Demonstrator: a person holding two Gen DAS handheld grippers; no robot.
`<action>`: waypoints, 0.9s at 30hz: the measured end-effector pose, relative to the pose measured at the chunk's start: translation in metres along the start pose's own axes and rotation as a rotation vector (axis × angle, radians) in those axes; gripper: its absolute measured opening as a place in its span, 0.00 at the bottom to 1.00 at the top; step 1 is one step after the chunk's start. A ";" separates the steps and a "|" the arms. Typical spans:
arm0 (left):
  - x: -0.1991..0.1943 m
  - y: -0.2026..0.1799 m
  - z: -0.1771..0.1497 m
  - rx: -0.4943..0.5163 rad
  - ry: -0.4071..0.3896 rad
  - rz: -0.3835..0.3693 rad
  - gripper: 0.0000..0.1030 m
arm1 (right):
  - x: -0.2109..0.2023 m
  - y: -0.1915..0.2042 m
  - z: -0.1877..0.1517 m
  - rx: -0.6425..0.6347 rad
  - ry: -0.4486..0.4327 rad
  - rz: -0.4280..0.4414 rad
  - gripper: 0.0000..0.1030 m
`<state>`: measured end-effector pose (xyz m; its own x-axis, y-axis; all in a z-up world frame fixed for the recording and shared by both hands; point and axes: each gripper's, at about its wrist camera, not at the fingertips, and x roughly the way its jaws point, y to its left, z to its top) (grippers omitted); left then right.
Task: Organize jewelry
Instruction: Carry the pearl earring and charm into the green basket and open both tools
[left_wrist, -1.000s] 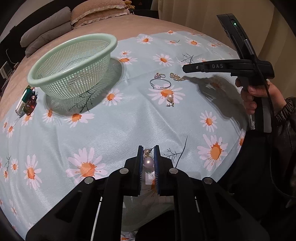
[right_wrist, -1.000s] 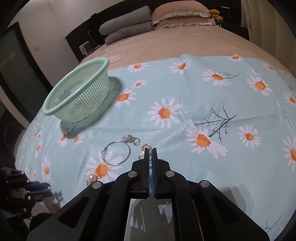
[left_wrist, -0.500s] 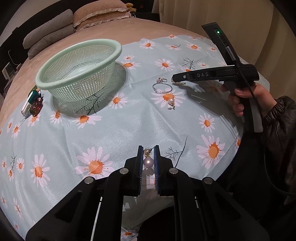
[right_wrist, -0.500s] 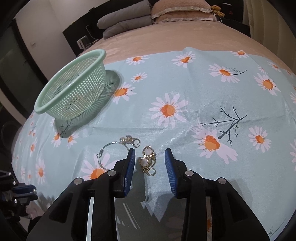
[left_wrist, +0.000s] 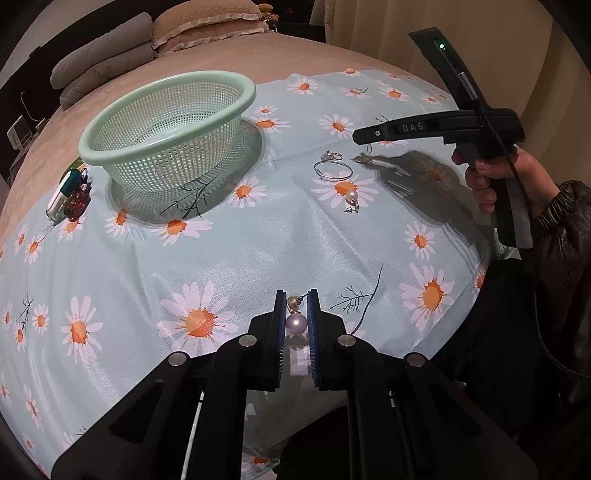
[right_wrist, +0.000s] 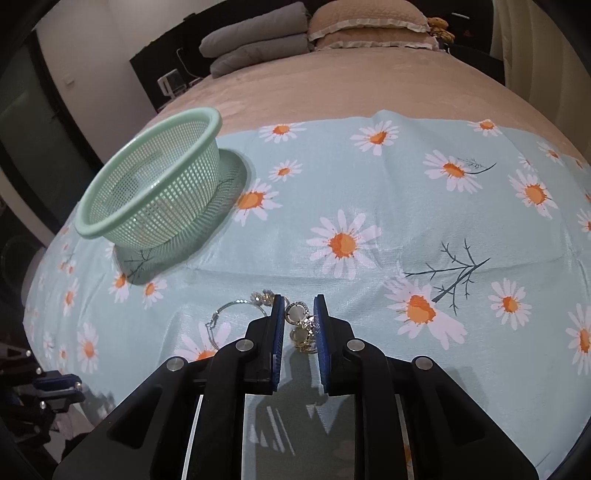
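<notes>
The green basket (left_wrist: 166, 125) sits empty on the daisy cloth (left_wrist: 258, 236). The left gripper (left_wrist: 295, 321) pinches a pearl earring (left_wrist: 295, 323); the right gripper (right_wrist: 299, 325), fingers spread, straddles a gold earring (right_wrist: 301, 325).

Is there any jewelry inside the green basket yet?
No, the green basket shows only bare mesh inside, while the pearl earring sits clamped in the left gripper, away from the basket.

It was a home bedroom: a wide bed (right_wrist: 369, 88) lay ahead of the tongs, with stacked pillows (right_wrist: 255, 48) at its far end.
</notes>
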<state>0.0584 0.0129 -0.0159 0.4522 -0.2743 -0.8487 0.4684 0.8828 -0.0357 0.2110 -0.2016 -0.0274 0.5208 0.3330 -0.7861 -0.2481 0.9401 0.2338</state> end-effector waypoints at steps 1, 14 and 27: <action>0.000 0.000 0.001 0.000 -0.001 0.004 0.11 | -0.007 0.000 0.003 -0.004 -0.013 0.000 0.14; -0.028 0.035 0.039 -0.020 -0.098 0.051 0.12 | -0.083 0.051 0.058 -0.161 -0.158 0.007 0.15; -0.045 0.082 0.099 0.013 -0.180 0.121 0.12 | -0.070 0.110 0.102 -0.255 -0.188 0.104 0.15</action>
<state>0.1511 0.0597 0.0719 0.6333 -0.2314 -0.7385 0.4119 0.9087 0.0685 0.2304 -0.1136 0.1114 0.6172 0.4564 -0.6409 -0.4921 0.8595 0.1381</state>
